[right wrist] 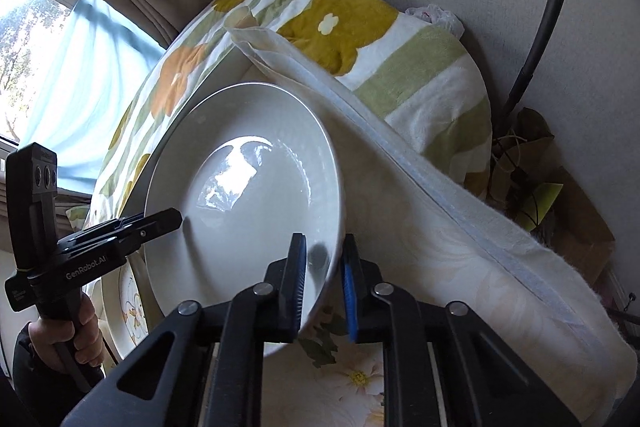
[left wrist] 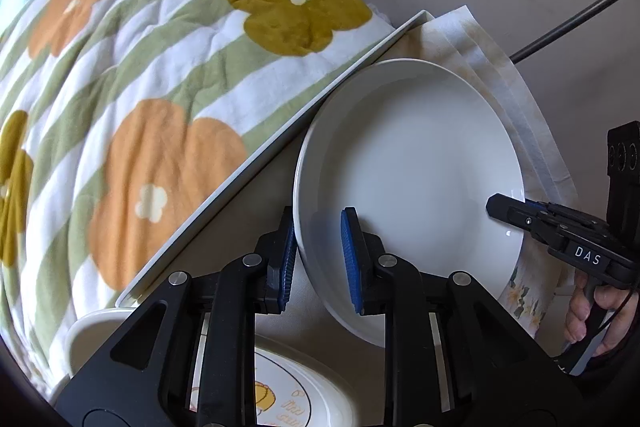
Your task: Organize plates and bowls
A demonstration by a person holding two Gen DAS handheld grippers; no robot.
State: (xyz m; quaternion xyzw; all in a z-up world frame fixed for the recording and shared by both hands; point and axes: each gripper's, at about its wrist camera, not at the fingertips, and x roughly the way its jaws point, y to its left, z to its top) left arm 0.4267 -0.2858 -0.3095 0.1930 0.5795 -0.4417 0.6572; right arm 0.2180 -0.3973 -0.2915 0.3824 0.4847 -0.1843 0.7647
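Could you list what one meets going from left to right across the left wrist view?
Flowered blanket → white tray edge → left hand-held gripper clamped on the white plate's near rim → white plate → right hand-held gripper on its far rim → the person's hand.

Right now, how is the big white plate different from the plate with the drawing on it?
The big white plate is plain; the plate with the drawing has a yellow cartoon and writing. Both grippers, the left gripper and the right gripper, pinch the white plate's rim on opposite sides; nothing holds the drawing plate. The white plate shows whole; the drawing plate is mostly hidden. Both are white.
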